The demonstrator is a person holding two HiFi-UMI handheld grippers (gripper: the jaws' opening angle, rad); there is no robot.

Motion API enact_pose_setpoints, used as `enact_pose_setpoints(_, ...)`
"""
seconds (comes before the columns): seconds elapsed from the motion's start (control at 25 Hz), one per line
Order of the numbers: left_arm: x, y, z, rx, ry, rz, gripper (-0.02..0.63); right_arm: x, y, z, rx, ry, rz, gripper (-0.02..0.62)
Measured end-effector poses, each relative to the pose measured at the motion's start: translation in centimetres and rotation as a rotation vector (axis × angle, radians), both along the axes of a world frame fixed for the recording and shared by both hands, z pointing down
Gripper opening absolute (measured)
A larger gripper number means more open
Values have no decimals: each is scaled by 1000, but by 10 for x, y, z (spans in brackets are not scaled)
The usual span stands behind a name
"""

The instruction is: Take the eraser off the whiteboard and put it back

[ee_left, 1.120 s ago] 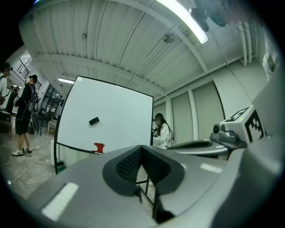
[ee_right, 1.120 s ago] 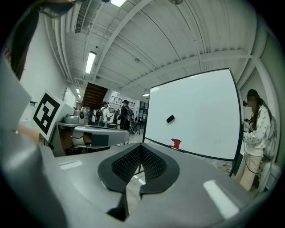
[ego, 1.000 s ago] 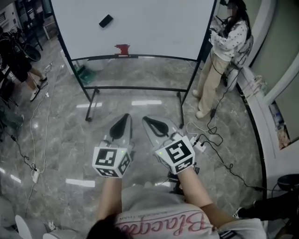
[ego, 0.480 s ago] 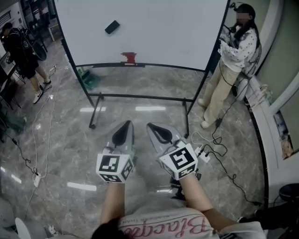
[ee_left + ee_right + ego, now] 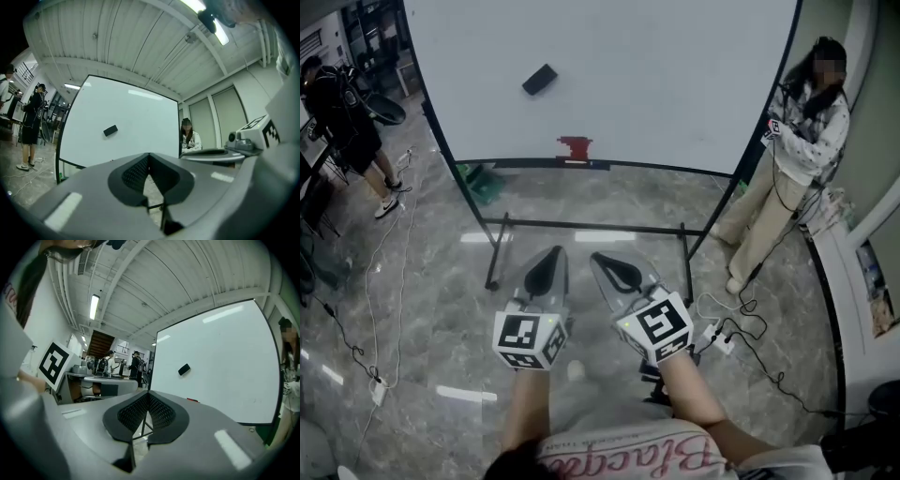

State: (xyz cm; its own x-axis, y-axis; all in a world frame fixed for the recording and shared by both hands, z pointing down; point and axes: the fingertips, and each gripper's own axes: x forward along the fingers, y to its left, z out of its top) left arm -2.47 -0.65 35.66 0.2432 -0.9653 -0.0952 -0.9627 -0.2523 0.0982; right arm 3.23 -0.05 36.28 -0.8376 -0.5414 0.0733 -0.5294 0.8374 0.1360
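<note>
The eraser (image 5: 539, 79), a flat black rectangular block, clings to the upper left of the whiteboard (image 5: 675, 84). Its long axis is slanted, the right end higher than the left. The board's face is smooth, plain white, edged by a black tubular frame (image 5: 581, 226) that stands on a glossy, marbled grey floor (image 5: 422, 281). The left gripper (image 5: 550, 253) and right gripper (image 5: 600, 260) both point toward the board, well short of it. Each has grey shells and black mesh-textured pads pressed together, with nothing between them.
</note>
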Motion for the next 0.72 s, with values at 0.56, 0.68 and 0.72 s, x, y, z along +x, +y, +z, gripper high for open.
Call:
enact_pose_setpoints(0.56, -72, -108, -20, 59, -126, 36, 0, -70, -97, -14, 31, -24, 74, 2)
enact_pose_setpoints(0.68, -78, -128, -23, 61, -137, 43, 0, -72, -117, -10, 12, -21, 94, 2)
enact_pose_setpoints(0.72, -80, -135, -23, 61, -142, 44, 0, -74, -123, -9, 7, -21, 98, 2)
